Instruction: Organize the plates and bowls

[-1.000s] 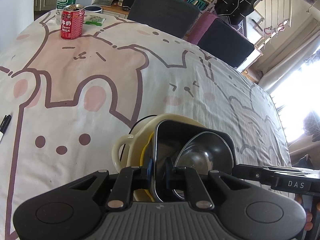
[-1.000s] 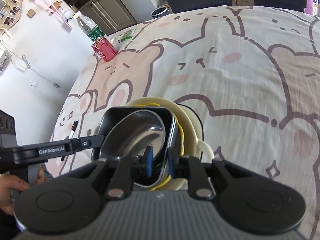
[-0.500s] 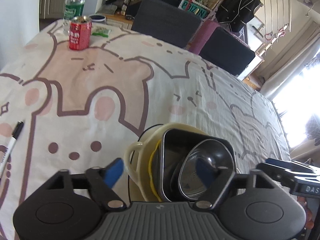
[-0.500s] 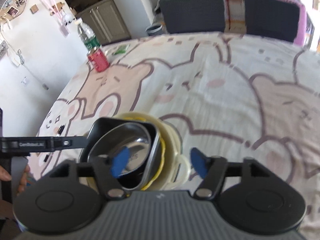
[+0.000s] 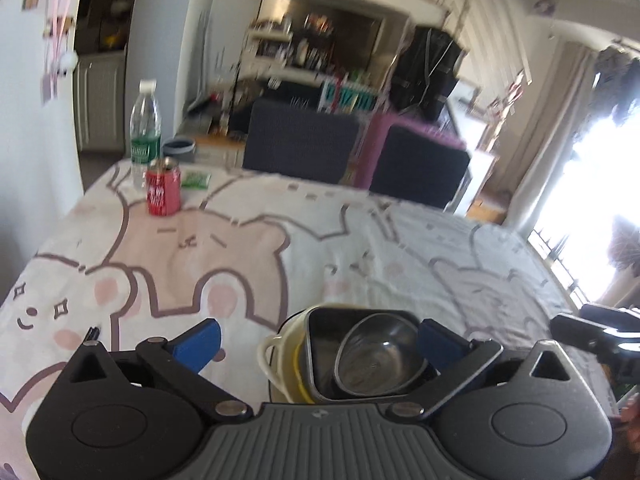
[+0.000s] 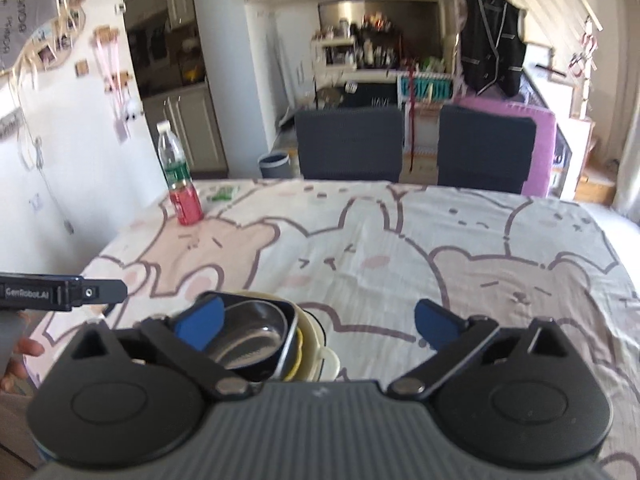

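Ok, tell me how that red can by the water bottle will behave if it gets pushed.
The red can stands upright and narrow, so it would probably tip rather than slide. The cloth under it looks soft, adding drag. On its side, it would likely roll.

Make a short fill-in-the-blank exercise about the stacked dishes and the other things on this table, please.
1. The steel bowl sits inside a black square ____.
2. The red drink can stands in front of a clear plastic ____.
3. The cream dish at the outside of the stack has a small ____ on its side.
4. The left gripper and the right gripper are both ____.

Missing words: dish; bottle; handle; open
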